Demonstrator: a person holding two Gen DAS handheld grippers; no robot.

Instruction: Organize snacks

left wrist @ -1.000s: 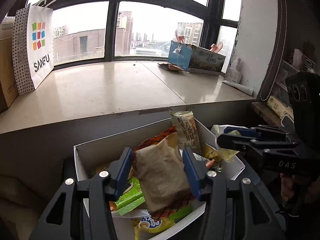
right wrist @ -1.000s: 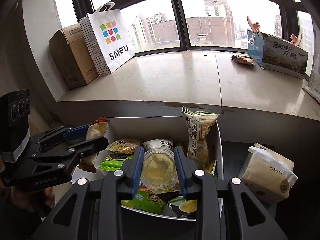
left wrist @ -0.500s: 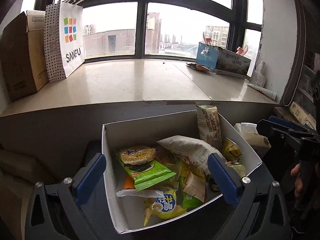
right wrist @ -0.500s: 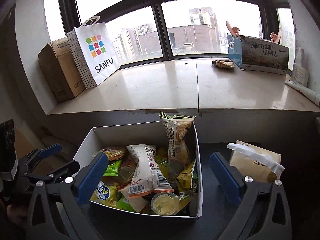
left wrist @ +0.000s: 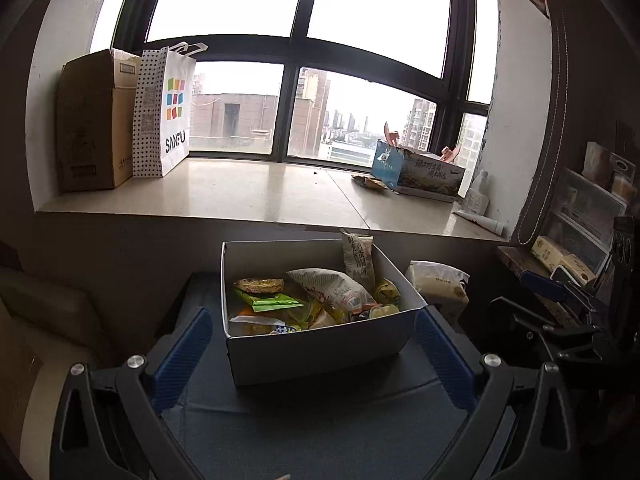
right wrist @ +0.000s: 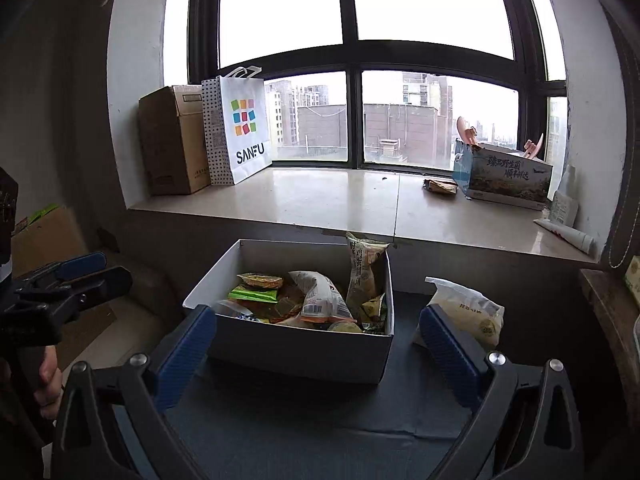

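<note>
A white cardboard box [left wrist: 312, 352] [right wrist: 296, 352] sits on a dark mat, filled with several snack packets. A tall printed packet [left wrist: 358, 258] [right wrist: 364, 268] stands against its far right corner. A white packet [left wrist: 332, 286] [right wrist: 320, 296] leans in the middle, with a green packet [left wrist: 272, 302] [right wrist: 252, 293] to its left. My left gripper [left wrist: 313, 316] hovers before the box, open wide and empty. My right gripper [right wrist: 318, 312] does the same. Each shows at the edge of the other's view: the right gripper [left wrist: 552, 292] and the left gripper [right wrist: 80, 268], held by a hand.
A beige bag [left wrist: 438, 288] [right wrist: 464, 308] stands right of the box. Behind runs a stone window sill [left wrist: 260, 196] with a brown carton [left wrist: 94, 128], a SANFU paper bag [left wrist: 168, 116], a blue printed box [left wrist: 416, 174] and a small wrapper [right wrist: 440, 187]. Shelves [left wrist: 580, 216] line the right wall.
The left gripper let go of a brown packet and the right of a clear cup. Both opened wide and drew back and up from the box.
</note>
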